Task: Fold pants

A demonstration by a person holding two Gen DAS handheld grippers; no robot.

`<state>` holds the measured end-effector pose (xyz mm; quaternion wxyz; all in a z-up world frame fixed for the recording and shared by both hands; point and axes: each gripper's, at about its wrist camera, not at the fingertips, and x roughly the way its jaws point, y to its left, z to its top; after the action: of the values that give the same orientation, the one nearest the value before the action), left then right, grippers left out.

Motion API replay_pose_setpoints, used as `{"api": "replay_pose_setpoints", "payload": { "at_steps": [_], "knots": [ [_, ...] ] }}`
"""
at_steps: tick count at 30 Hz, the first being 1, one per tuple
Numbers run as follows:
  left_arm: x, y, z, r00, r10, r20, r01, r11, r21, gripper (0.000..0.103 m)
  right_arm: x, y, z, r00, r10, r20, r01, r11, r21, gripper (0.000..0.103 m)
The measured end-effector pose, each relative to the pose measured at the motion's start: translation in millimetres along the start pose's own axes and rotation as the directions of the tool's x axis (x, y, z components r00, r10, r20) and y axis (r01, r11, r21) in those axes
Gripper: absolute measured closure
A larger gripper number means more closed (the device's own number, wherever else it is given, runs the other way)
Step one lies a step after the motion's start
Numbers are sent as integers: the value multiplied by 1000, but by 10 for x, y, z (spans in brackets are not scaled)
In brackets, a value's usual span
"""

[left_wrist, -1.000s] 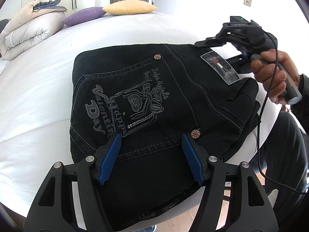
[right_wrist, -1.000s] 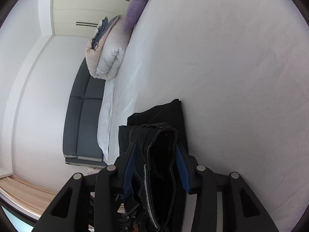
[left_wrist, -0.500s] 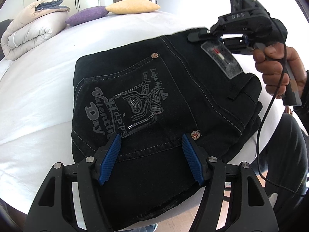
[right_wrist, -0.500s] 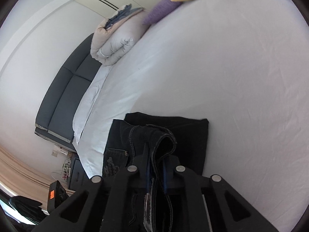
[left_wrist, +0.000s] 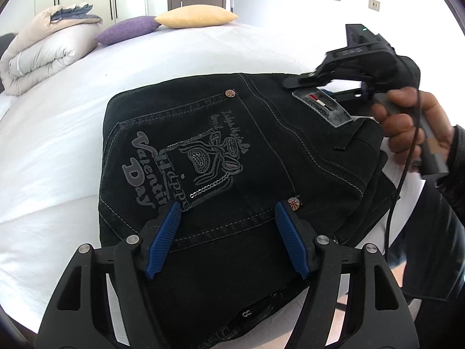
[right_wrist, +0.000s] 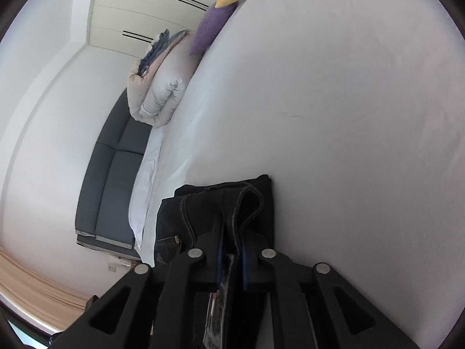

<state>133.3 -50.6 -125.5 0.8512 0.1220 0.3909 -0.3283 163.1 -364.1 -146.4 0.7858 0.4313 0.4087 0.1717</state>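
Note:
Black jeans (left_wrist: 232, 160) lie folded into a compact block on the white bed (left_wrist: 58, 145), back pocket with grey print facing up. My left gripper (left_wrist: 228, 212) hovers open over the near edge of the block, its blue pads (left_wrist: 162, 241) spread wide with the flat fabric below them. At the far right corner, my right gripper (left_wrist: 308, 85), held by a hand (left_wrist: 407, 125), sits at the waistband by the grey label patch (left_wrist: 322, 107). In the right wrist view the right gripper (right_wrist: 232, 250) has the upright waistband (right_wrist: 247, 203) between its pads; its jaws are opening but still touch the fabric.
A folded duvet (left_wrist: 43, 61), a purple pillow (left_wrist: 128, 30) and a yellow pillow (left_wrist: 194, 16) lie at the bed's far end. A grey sofa (right_wrist: 107, 180) stands beside the bed. The person's dark sleeve (left_wrist: 453, 174) is at the right, by the bed's edge.
The right gripper's wide jaws closed tight on the waistband and lifted that corner; now the corner is back down and the jaws stand slightly wider. The left gripper has stayed put.

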Motion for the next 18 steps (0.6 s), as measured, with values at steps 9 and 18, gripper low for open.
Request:
{"api": "replay_pose_setpoints", "payload": {
  "at_steps": [9, 18],
  "knots": [
    [-316, 286, 252, 998, -15, 64, 22, 995, -98, 36, -359, 577, -507, 999, 28, -33, -33, 988, -150, 81],
    [-328, 241, -238, 997, 34, 68, -31, 999, -44, 36, -515, 112, -1091, 999, -21, 42, 29, 982, -184, 103]
  ]
}}
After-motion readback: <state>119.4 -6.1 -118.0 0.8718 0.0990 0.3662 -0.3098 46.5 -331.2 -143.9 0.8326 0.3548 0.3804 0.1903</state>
